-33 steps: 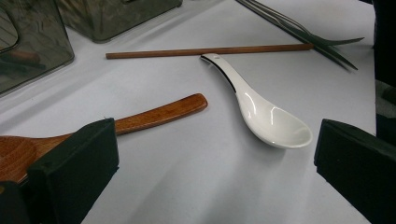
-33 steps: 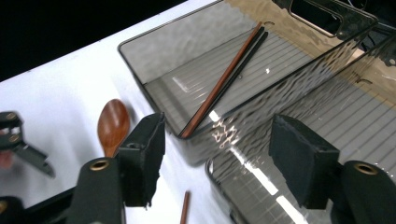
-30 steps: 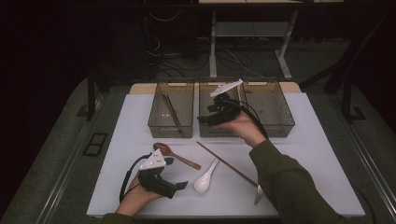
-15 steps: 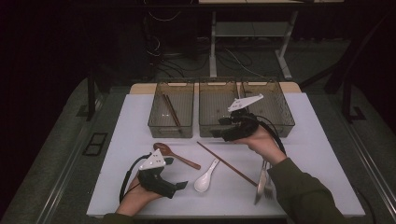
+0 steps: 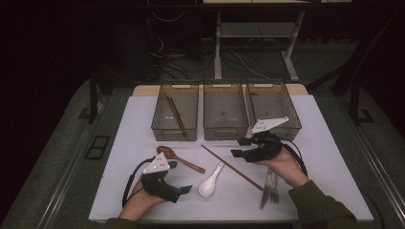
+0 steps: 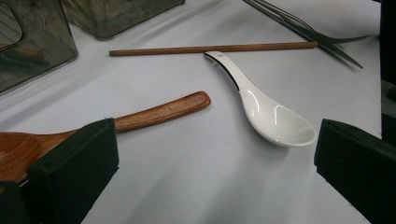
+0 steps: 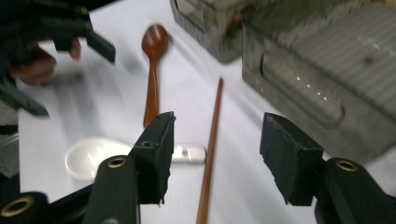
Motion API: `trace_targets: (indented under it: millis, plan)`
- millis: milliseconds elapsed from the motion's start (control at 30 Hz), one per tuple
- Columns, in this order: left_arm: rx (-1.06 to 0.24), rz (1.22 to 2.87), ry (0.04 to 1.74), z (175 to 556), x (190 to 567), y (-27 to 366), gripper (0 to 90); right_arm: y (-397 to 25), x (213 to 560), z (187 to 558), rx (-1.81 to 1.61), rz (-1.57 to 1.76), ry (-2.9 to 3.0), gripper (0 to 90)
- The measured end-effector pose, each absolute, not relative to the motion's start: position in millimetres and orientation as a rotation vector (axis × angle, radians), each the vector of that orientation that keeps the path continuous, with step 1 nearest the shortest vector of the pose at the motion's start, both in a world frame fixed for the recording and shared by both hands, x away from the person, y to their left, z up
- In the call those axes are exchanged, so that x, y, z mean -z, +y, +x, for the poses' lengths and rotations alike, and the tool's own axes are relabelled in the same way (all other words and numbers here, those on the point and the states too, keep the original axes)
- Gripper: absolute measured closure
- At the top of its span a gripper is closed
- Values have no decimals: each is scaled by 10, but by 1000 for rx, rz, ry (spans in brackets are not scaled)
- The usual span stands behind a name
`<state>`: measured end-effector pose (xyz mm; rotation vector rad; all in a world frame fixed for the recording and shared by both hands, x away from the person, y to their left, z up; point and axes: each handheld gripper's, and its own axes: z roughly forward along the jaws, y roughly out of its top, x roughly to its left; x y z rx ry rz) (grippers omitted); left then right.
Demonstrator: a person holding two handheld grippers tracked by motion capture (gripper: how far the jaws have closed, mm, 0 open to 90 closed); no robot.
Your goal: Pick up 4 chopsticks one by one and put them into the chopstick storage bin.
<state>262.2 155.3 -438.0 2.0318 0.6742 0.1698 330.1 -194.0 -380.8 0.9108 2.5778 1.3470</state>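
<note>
My right tool (image 5: 237,148), jaws spread and empty, hovers over the wooden chopstick (image 5: 232,167) lying on the bench (image 5: 329,157); my left tool (image 5: 185,190), also spread, rests near the white spoon (image 5: 208,186).

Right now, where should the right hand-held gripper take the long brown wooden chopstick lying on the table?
Grip the long brown wooden chopstick mid-shaft, coming from above with the right hand-held gripper, jaws across its width. It lies flat, thin and straight; the middle is clear of the white ceramic spoon.

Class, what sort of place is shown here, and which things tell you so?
Probably a lab or workshop set up for recording: a white table in a dark room, loose cables behind it, three sorting bins.
</note>
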Motion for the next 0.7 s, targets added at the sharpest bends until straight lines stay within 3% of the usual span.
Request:
trace_targets:
  millis: [367, 700]
  plan:
    - [-174, 2031, 670, 2618, 4375, 1554, 0, -2142, 4018, 3024, -1279, 939, 2620, 499]
    - [-176, 2032, 668, 2618, 4373, 1554, 0, -2097, 4148, 2942, -1163, 963, 2690, 636]
